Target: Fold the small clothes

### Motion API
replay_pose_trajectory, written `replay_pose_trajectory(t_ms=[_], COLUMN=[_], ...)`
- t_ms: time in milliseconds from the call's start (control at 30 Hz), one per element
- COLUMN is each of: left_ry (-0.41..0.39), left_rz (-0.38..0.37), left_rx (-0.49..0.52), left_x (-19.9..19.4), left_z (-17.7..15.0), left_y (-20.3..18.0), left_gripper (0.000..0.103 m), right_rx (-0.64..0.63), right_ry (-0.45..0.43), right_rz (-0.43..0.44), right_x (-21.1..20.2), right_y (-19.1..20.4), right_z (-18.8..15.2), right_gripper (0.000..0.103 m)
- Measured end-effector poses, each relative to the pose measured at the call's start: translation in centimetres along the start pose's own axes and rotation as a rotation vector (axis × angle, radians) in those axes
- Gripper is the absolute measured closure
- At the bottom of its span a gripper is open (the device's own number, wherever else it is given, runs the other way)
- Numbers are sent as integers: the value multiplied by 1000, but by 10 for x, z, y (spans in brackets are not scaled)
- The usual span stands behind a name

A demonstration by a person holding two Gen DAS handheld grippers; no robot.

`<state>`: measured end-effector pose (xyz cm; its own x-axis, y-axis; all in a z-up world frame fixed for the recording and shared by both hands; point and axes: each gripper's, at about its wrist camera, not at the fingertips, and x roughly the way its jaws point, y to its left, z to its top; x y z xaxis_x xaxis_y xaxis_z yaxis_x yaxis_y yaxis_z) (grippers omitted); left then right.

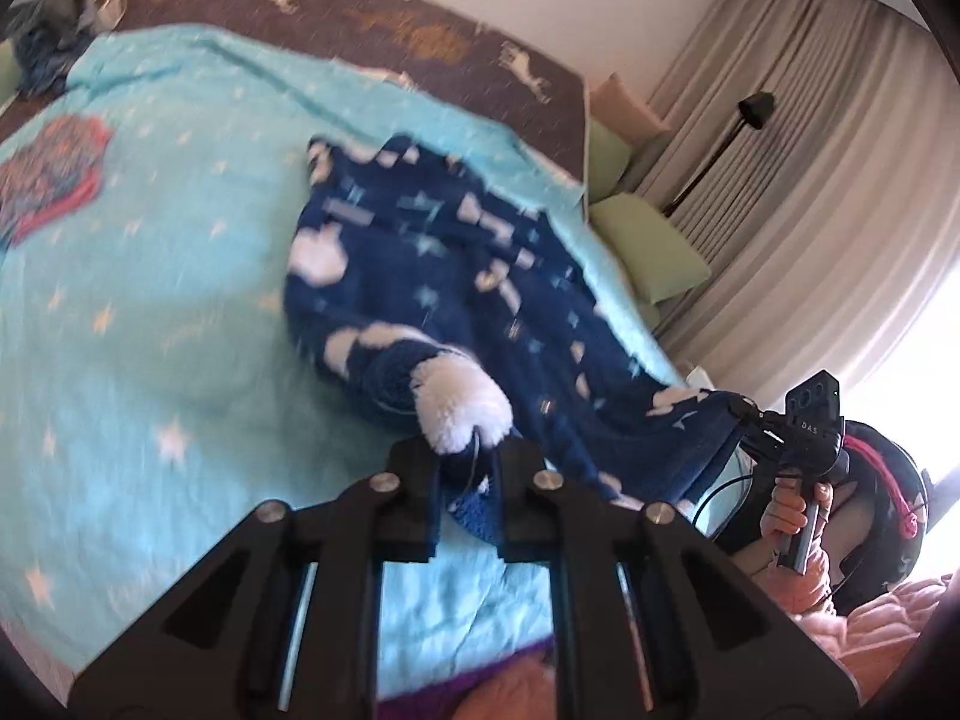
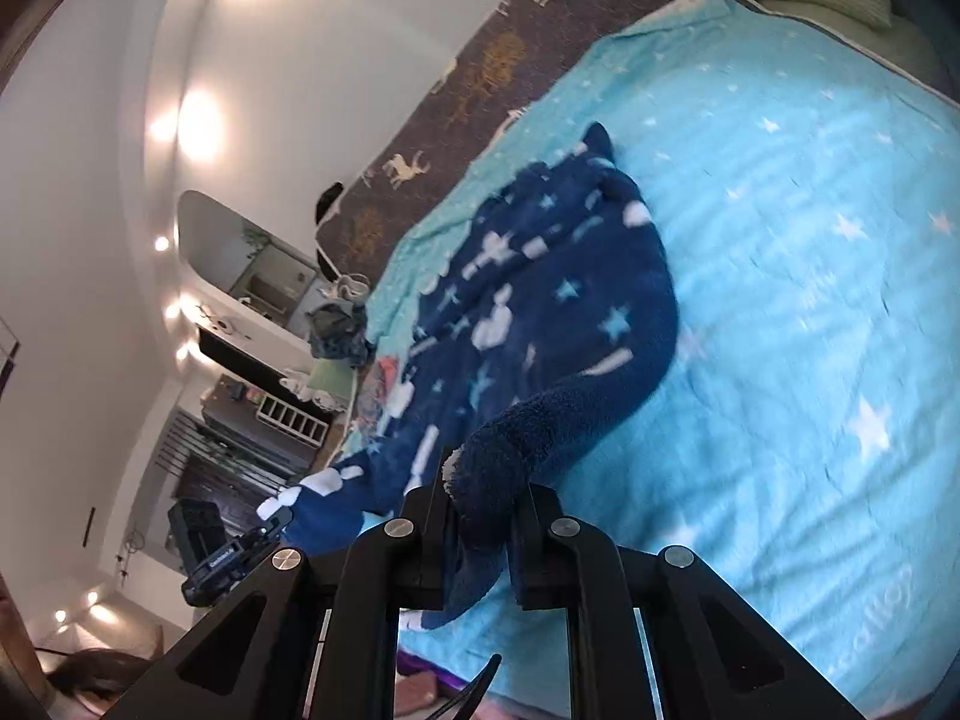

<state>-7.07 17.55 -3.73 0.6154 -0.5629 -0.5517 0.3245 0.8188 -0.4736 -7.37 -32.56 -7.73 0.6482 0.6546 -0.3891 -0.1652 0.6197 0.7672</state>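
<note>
Both the left gripper [image 1: 465, 468] and right gripper [image 2: 480, 510] have jaws clamped on thin edges of the fleece garment [image 1: 456, 276], which may slip out under its hanging weight.

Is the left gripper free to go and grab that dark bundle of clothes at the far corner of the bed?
Probably not yet. The left gripper is shut on the blue fleece garment, so it would have to let go first. The dark bundle lies unobstructed across the turquoise blanket.

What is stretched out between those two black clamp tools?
The dark blue starry garment spans between the left gripper and right gripper, each clamped on one end, seen in the left wrist view.
</note>
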Motion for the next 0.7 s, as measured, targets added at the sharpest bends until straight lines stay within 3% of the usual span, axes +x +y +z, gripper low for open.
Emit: replay_pose_trajectory(t_ms=[133,233,433,700], left_ry=[-35,-48,-105,-165], left_rz=[3,13,15,50], left_rx=[45,66,99,67], left_x=[7,12,21,63], left_z=[30,56,111,199], left_y=[-9,-15,-23,-8], left_gripper=[89,89,89,89], right_rx=[-45,-133,-199,-199], right_ry=[-28,-65,-104,-170], right_rz=[9,-59,-79,-78], right_x=[4,9,23,54], right_y=[17,35,53,58], right_z=[25,49,100,183], right_gripper=[91,91,91,92])
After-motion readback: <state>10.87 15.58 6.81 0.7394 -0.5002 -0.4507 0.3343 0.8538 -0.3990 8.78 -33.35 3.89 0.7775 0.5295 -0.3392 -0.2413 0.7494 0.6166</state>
